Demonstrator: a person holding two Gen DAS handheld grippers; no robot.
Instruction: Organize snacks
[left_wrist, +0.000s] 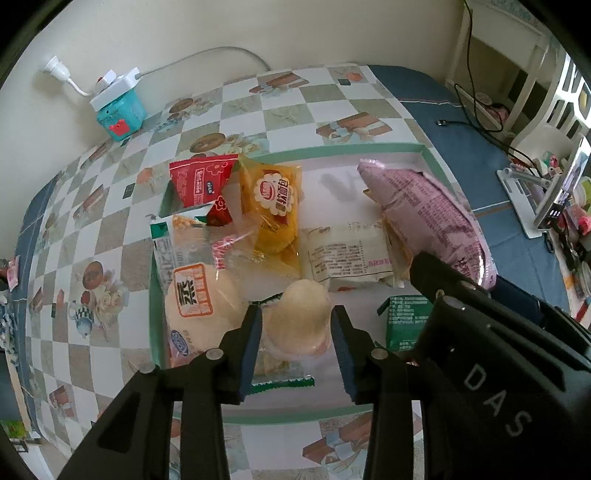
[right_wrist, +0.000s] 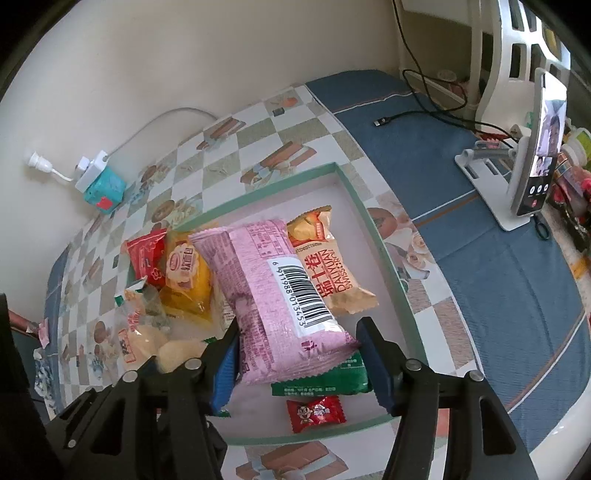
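Two grippers work over one shallow green-rimmed tray on a checked tablecloth.

Left wrist view: the left gripper points steeply down, its blue-padded jaws standing a little apart on either side of a pale round bun in clear wrap. The left pad sits just beside the bun and the right pad shows a slim gap, so it is not pinching. Just left of the jaws lies a larger clear-wrapped bun with an orange label. Beyond the fingertips are a yellow cake packet and, to its left, a red packet leaning over the tray's rim. Ahead and right lies a white packet with fine print, and further right a big pink bag. The right gripper's black body crosses the lower right, over a green packet. Far off by the wall sits a teal box under a white power strip.

Right wrist view: the right gripper has its jaws spread to either side of the pink bag's near end; the left pad lies against the bag's edge, the right pad stands clear of it, so the bag is not clamped. The bag lies over the green packet, with a small red candy nearer the camera. Beyond the right pad rests a beige Swiss roll packet. Far right, a phone on a white stand stands on blue cloth.
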